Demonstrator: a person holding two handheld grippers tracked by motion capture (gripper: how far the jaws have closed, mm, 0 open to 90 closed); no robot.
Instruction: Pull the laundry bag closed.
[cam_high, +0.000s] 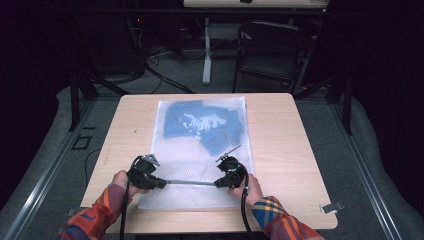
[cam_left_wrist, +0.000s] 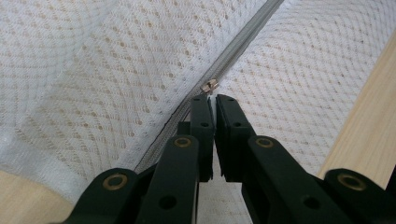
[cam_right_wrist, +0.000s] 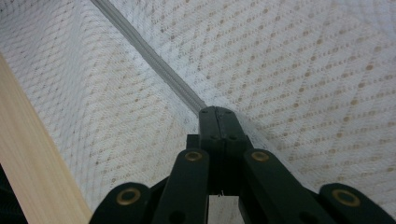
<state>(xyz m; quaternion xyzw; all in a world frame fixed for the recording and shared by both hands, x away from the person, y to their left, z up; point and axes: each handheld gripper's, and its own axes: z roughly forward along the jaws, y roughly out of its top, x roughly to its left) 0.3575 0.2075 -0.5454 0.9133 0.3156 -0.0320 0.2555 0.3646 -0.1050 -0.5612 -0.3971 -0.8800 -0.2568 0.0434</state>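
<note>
Your left gripper (cam_left_wrist: 213, 98) pinches the zipper pull (cam_left_wrist: 209, 86); right gripper (cam_right_wrist: 215, 110) clamps the zipper (cam_right_wrist: 154, 58); slide steadily, keeping the mesh bag (cam_high: 200, 145) taut.

a light wooden table (cam_high: 285, 145) carries a white mesh bag (cam_high: 200, 150), flat down the table's middle, reaching its near edge.

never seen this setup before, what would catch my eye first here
First, the white mesh laundry bag lying flat in the middle of the wooden table, with a blue garment showing through its far half. Next, the left gripper and right gripper at the bag's near end, facing each other along the grey zipper. The left gripper's jaws are shut right at the metal zipper slider.
</note>
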